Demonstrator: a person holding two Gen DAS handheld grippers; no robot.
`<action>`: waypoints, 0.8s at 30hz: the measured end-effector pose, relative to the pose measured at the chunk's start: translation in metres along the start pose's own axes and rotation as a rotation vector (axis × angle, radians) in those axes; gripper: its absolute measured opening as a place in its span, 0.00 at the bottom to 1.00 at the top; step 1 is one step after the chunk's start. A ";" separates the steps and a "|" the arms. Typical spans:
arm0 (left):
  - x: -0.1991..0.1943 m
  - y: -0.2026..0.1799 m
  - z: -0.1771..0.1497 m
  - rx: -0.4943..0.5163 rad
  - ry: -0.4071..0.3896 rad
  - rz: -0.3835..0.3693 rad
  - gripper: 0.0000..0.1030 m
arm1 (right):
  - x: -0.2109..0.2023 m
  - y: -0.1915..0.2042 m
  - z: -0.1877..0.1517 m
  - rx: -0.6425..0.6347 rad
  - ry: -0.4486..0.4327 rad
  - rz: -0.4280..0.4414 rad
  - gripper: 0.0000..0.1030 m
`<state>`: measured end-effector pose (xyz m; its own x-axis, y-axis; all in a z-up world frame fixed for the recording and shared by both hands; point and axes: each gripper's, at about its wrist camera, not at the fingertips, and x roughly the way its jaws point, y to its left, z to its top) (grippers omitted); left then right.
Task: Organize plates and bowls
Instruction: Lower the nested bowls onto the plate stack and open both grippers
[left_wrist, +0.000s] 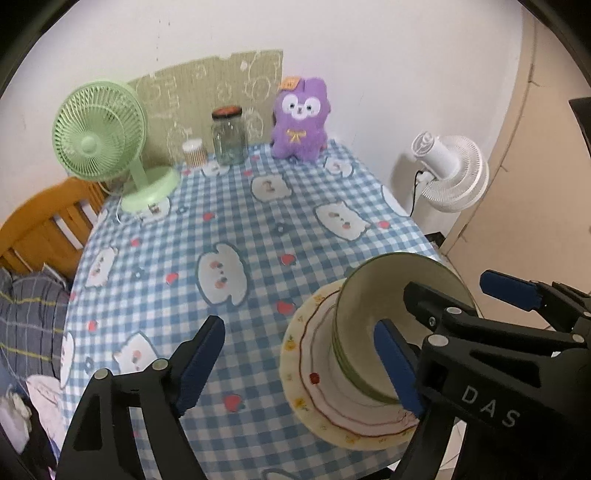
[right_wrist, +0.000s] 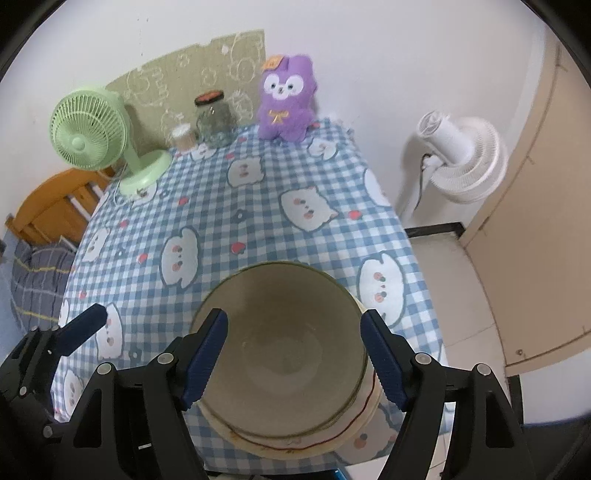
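Note:
A cream bowl with a green rim sits on a cream plate with a red wavy line and small fruit prints, near the table's front right edge. My right gripper is open, its blue pads on either side of the bowl; whether they touch it is unclear. It also shows in the left wrist view. My left gripper is open and empty, left of the plate above the tablecloth, and it shows in the right wrist view.
The table has a blue checked cloth. At the back stand a green desk fan, a glass jar, a small container and a purple plush toy. A white fan stands on the floor right; a wooden chair left.

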<state>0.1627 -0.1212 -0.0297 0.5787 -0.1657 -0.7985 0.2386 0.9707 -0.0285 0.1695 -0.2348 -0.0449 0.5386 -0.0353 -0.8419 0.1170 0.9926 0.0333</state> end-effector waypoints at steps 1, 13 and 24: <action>-0.005 0.003 -0.001 0.003 -0.010 -0.006 0.84 | -0.005 0.002 -0.001 0.007 -0.010 -0.007 0.76; -0.048 0.047 -0.025 0.056 -0.101 -0.006 0.93 | -0.047 0.056 -0.034 0.020 -0.143 -0.003 0.80; -0.012 0.062 -0.079 0.004 -0.195 0.068 0.94 | -0.003 0.081 -0.074 -0.108 -0.236 0.024 0.81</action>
<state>0.1095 -0.0450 -0.0694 0.7332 -0.1307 -0.6673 0.1967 0.9802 0.0241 0.1155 -0.1454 -0.0800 0.7214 -0.0255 -0.6921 0.0188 0.9997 -0.0173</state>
